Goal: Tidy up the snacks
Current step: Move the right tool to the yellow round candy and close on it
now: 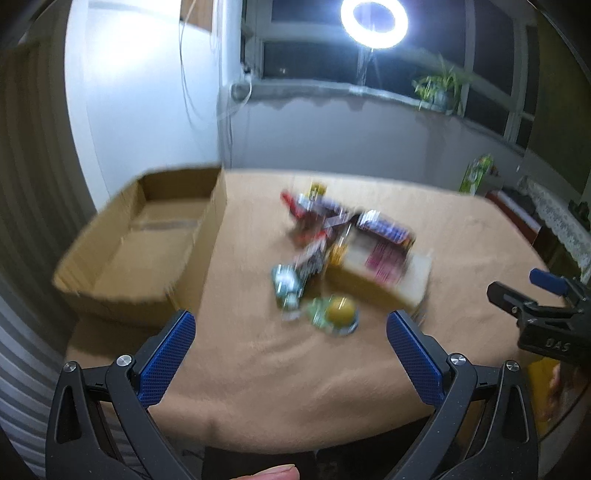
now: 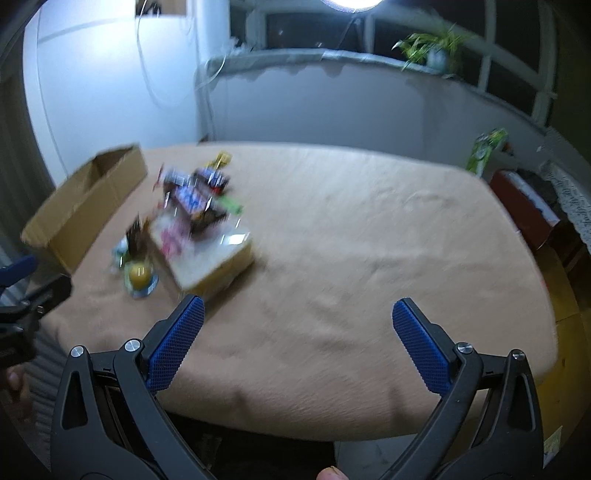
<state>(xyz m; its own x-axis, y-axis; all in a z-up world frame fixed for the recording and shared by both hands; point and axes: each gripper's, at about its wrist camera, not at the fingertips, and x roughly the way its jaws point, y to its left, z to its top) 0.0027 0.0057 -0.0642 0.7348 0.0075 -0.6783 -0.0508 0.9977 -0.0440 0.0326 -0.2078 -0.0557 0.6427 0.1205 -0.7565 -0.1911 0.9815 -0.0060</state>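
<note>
Both pairs of tongs hover above the near edge of the tabletop (image 2: 332, 258), which is draped in a tan cloth, and both point toward its far edge. The left tongs (image 1: 291, 325) stand wide apart with nothing between their blue pads. The right tongs (image 2: 297, 314) are spread just as wide and equally empty; they also show at the right border of the left wrist view, level with the left pair. A fingertip (image 1: 269, 472) peeks in at the bottom of the left wrist view, another at the bottom of the right.

The snacks (image 1: 332, 240) lie in a loose, blurred pile toward the left half of the tabletop: assorted wrapped packets heaped over a flat snack box (image 1: 384, 273), with a small clear cup holding something yellow (image 1: 338, 310) nearest the near edge. An open cardboard box (image 1: 144, 240) sits at the left edge, just beside the pile and apart from it, its inside bare. On the window ledge beyond stands a potted plant (image 1: 439, 86) under a glowing ring light (image 1: 373, 18).
</note>
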